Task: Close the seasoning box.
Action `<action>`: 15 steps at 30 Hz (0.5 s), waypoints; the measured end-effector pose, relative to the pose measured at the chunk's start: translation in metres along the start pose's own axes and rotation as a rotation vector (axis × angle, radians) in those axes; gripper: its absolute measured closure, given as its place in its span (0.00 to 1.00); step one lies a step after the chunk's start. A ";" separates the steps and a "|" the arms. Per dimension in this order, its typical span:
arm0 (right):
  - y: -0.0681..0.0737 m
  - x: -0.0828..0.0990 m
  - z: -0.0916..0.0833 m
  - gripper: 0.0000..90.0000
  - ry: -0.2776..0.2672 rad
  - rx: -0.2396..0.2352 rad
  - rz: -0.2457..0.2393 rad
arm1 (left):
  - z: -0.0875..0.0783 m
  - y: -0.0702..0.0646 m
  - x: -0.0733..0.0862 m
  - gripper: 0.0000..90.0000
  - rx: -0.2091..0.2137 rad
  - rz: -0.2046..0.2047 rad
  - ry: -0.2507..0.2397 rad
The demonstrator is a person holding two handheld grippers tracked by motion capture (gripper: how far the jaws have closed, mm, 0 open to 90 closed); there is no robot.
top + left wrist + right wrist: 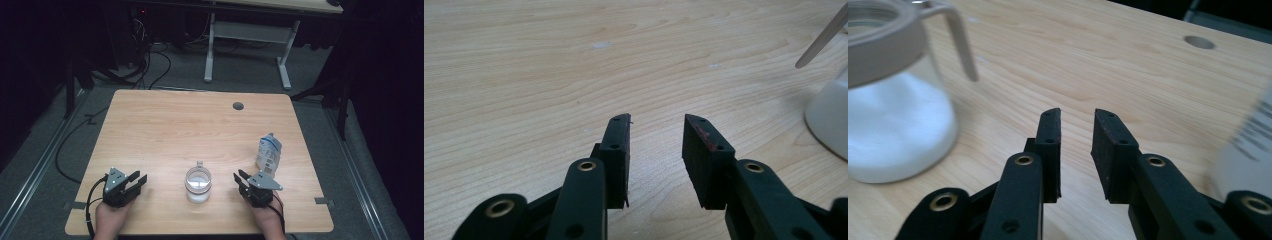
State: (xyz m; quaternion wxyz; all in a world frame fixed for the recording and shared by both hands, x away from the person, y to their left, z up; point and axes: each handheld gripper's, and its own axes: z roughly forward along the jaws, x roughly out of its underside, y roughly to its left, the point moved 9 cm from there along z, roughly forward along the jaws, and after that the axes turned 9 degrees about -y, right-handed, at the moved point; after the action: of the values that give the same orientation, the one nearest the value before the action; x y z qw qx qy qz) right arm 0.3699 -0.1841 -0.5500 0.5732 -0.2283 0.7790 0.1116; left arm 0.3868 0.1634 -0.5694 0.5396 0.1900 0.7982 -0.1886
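One clear glass jar (pixel 198 184), half full of white powder, with a grey lid ring and flip tab, sits between my two grippers. My right gripper (pixel 240 178), jaws apart on nothing, has one white-and-blue pouch (pixel 268 154) just beyond it; its own view blurs that pouch. My left gripper (pixel 139 179) is spread, empty.
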 end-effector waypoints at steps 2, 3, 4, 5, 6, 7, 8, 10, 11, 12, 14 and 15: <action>-0.011 0.003 -0.005 0.80 -0.004 0.026 0.012 | 0.000 0.000 0.000 0.71 -0.001 0.000 -0.001; -0.017 0.005 -0.009 0.79 -0.004 0.040 0.016 | 0.000 0.001 0.000 0.71 -0.001 0.000 -0.001; -0.021 0.006 -0.011 0.78 -0.004 0.049 0.015 | -0.001 0.001 0.000 0.71 -0.003 -0.002 -0.002; -0.026 0.007 -0.014 0.77 -0.007 0.061 0.021 | -0.001 0.002 0.000 0.71 -0.004 -0.002 -0.002; -0.030 0.009 -0.017 0.77 -0.009 0.070 0.025 | -0.001 0.002 0.000 0.71 -0.007 -0.002 -0.003; -0.034 0.010 -0.021 0.76 -0.007 0.080 0.028 | -0.002 0.003 0.000 0.71 -0.008 -0.006 -0.003; -0.038 0.011 -0.025 0.76 -0.007 0.091 0.028 | -0.003 0.004 0.000 0.71 -0.010 -0.007 -0.004; -0.045 0.014 -0.031 0.75 -0.012 0.106 0.031 | -0.004 0.005 0.000 0.71 -0.013 -0.010 -0.006; -0.048 0.015 -0.034 0.75 -0.012 0.110 0.038 | -0.005 0.006 0.000 0.71 -0.016 -0.011 -0.007; -0.050 0.017 -0.037 0.75 -0.011 0.113 0.047 | -0.005 0.007 0.000 0.71 -0.017 -0.012 -0.008; -0.053 0.017 -0.039 0.75 -0.015 0.120 0.048 | -0.006 0.007 0.000 0.71 -0.019 -0.015 -0.008; -0.054 0.017 -0.040 0.75 -0.015 0.122 0.051 | -0.006 0.007 0.000 0.71 -0.019 -0.016 -0.009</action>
State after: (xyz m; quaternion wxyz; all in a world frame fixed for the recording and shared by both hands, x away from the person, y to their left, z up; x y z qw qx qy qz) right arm 0.3586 -0.2522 -0.5488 0.5889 -0.1720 0.7856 0.0801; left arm 0.3860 0.1724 -0.5683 0.5435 0.1777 0.7990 -0.1859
